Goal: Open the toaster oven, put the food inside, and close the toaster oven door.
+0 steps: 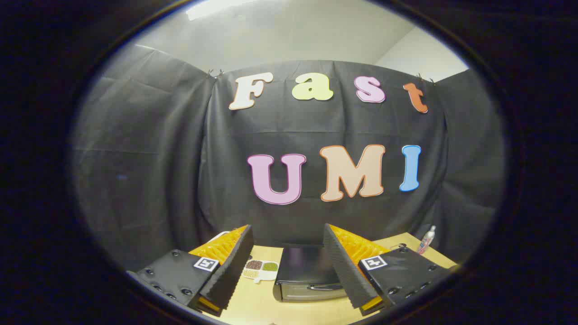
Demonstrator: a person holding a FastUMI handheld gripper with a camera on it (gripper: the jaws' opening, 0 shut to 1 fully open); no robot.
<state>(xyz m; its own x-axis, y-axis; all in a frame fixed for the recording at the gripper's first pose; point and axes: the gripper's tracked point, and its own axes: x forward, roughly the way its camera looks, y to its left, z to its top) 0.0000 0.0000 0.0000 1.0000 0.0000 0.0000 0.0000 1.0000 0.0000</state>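
- The toaster oven [307, 273] sat on the tabletop [257, 307], seen between the two fingers and just ahead of them, a little nearer the right finger.
- Its door was shut, with a curved handle [324, 286] running across the pale front face; the dark top of the oven faced up toward the camera.
- The right finger [345, 266] overlapped the oven's right edge in the view; whether it touched the oven could not be told.
- A small divided dish [260, 269] lay on the tabletop at about nine o'clock from the oven, just beside it, close to the left finger [228, 271].
- The dish held separate portions of food: a dark brown one, a green one and a paler one; what they were exactly was too small to tell.
- The claw [286, 271] was released, its fingers spread wide apart and pressing on nothing.
- Each finger body carried a small square marker [206, 263] on top.
- At about two o'clock from the oven, beyond the right finger, a small bottle [426, 240] stood upright near the far edge of the tabletop, well apart from the oven.
- Black cloth [149, 158] hung as the booth's wall behind the tabletop, with a pale ceiling [289, 31] above it.
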